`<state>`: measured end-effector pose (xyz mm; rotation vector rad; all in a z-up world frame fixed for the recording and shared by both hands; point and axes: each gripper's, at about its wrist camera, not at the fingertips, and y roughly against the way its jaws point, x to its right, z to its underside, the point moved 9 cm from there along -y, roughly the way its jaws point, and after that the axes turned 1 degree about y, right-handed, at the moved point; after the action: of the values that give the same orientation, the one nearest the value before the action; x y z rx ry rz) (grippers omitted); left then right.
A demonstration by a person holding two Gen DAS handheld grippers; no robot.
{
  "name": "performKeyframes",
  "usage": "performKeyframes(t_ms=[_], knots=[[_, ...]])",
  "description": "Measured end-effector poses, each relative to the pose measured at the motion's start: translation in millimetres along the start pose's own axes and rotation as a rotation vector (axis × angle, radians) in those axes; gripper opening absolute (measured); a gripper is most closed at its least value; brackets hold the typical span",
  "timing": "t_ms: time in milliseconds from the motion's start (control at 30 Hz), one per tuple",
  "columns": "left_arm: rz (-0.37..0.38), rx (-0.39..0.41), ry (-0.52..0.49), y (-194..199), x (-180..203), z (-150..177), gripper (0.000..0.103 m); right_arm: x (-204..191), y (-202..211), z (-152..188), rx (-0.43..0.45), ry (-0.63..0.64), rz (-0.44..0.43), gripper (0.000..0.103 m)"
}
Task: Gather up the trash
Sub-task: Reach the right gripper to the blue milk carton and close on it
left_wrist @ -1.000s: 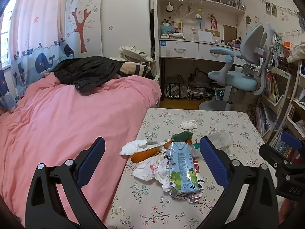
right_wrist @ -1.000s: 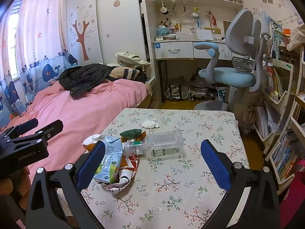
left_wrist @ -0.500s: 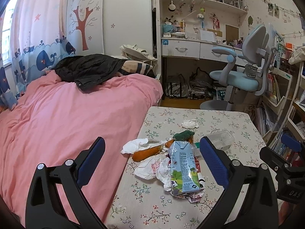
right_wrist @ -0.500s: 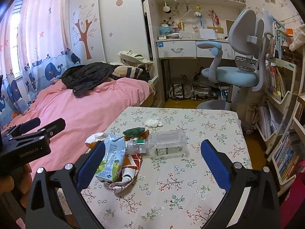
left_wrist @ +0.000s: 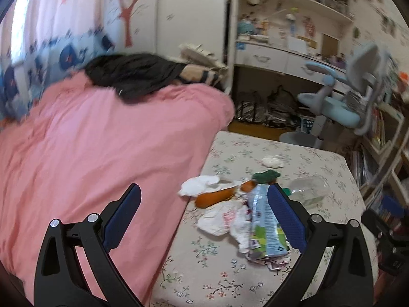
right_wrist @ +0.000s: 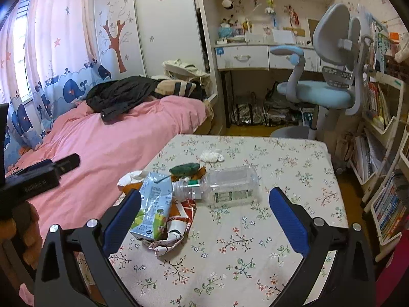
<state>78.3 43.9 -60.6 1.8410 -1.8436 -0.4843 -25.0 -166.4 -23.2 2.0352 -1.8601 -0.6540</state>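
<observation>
Trash lies on a floral-cloth table (right_wrist: 281, 230): a crushed drink carton (right_wrist: 153, 204), a clear plastic bottle (right_wrist: 227, 186) on its side, crumpled wrappers (right_wrist: 176, 230), a carrot toy (left_wrist: 217, 195) with a green top, and white tissue wads (right_wrist: 211, 155). My right gripper (right_wrist: 204, 217) is open and empty above the near table, its left finger beside the carton. My left gripper (left_wrist: 202, 217) is open and empty, over the table's left edge by the carton (left_wrist: 263, 222).
A pink bed (left_wrist: 89, 153) with a black jacket (right_wrist: 122, 94) adjoins the table's left side. A blue desk chair (right_wrist: 327, 87), a desk with drawers (right_wrist: 255, 53) and bookshelves (right_wrist: 383, 128) stand behind and to the right.
The left gripper has swung left, so the bed fills more of its view, which is blurred. The right gripper has moved closer to the trash pile.
</observation>
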Motion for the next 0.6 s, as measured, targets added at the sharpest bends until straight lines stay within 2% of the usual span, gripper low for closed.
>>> performKeyframes(t_ms=[100, 300, 467, 533, 600], knots=[[0.020, -0.053, 0.090, -12, -20, 5, 0.095, 1, -5, 3, -0.024, -0.003, -0.008, 0.097], [0.073, -0.140, 0.185, -37, -32, 19, 0.083, 0, -13, 12, -0.079, -0.010, -0.036, 0.097], [0.092, -0.199, 0.252, -57, -40, 30, 0.078, -4, -27, 21, -0.138, -0.075, -0.122, 0.097], [0.083, -0.211, 0.280, -64, -45, 33, 0.078, -8, -36, 24, -0.159, -0.106, -0.159, 0.096], [0.043, -0.201, 0.263, -69, -48, 32, 0.078, -13, -45, 26, -0.179, -0.126, -0.188, 0.095]])
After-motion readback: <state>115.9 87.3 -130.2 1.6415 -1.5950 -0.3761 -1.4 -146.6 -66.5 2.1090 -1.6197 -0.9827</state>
